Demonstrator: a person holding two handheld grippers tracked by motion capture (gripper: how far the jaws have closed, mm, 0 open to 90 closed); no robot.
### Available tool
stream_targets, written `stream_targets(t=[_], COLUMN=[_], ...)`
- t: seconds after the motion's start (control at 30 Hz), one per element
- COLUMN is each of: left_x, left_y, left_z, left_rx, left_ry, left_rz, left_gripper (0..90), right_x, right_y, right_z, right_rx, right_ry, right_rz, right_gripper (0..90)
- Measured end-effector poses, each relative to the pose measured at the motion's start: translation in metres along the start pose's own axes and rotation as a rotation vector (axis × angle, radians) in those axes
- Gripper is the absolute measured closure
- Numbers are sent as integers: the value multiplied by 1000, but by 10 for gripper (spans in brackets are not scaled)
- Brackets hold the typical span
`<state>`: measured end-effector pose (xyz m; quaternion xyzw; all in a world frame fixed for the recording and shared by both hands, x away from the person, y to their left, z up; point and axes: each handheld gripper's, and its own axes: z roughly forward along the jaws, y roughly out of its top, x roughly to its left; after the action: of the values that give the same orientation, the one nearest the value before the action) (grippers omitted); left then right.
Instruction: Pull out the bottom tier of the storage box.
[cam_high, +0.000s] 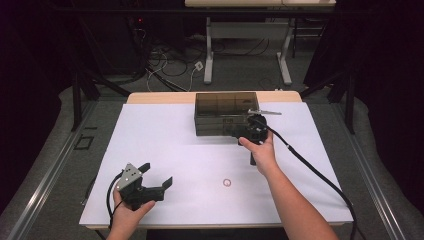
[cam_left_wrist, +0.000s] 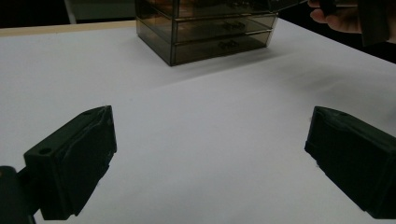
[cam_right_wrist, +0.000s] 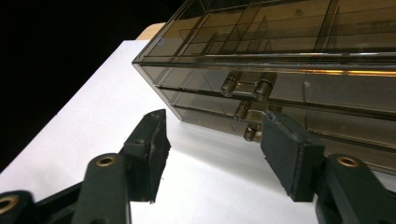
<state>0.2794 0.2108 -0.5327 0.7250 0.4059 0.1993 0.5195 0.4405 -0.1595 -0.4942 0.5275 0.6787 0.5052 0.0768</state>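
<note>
A smoky see-through drawer box (cam_high: 225, 111) stands at the back middle of the white table (cam_high: 160, 135). My right gripper (cam_high: 241, 132) is at the box's front face, right of centre, held from behind by a hand. In the right gripper view it (cam_right_wrist: 212, 140) is open, and the drawer handles (cam_right_wrist: 246, 87) stacked on the box front (cam_right_wrist: 327, 88) lie just beyond its right jaw. Nothing sits between the jaws. My left gripper (cam_high: 157, 174) hovers near the table's front left with its jaws wide apart and empty (cam_left_wrist: 212, 121). The box (cam_left_wrist: 210, 32) lies far ahead of it.
A small ring (cam_high: 227, 182) lies on the white surface near the front, between the two arms. The right gripper's cable (cam_high: 310, 167) trails across the table's right side. Behind the table are another table's legs (cam_high: 208, 60) and floor cables (cam_high: 170, 65).
</note>
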Motion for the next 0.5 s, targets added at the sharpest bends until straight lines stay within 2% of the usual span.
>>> stream_targets(t=[0.07,0.13,0.2,0.37,0.47,0.5], left_x=[0,0,0,1,1,1], left_y=[0,0,0,-2,-2,-2], left_z=[0,0,0,0,0,0], left_rx=[1,3,2,6,4,6], left_ry=[1,0,1,5,4,6], left_rz=[-3,-1,1,-4,-12,-6], left_gripper=[20,20,21,22,22,23], right_x=[0,-2,-2,-4,-4,-6], right_y=[0,-1,-2,-11,-16,-17], right_z=[4,8,10,23,29,31], right_rx=[-7,7,8,49,42,54], right_ry=[11,22,14,9,4,5], right_rz=[35,61,78,136,170,178], right_gripper=[426,432,446,487,508,519])
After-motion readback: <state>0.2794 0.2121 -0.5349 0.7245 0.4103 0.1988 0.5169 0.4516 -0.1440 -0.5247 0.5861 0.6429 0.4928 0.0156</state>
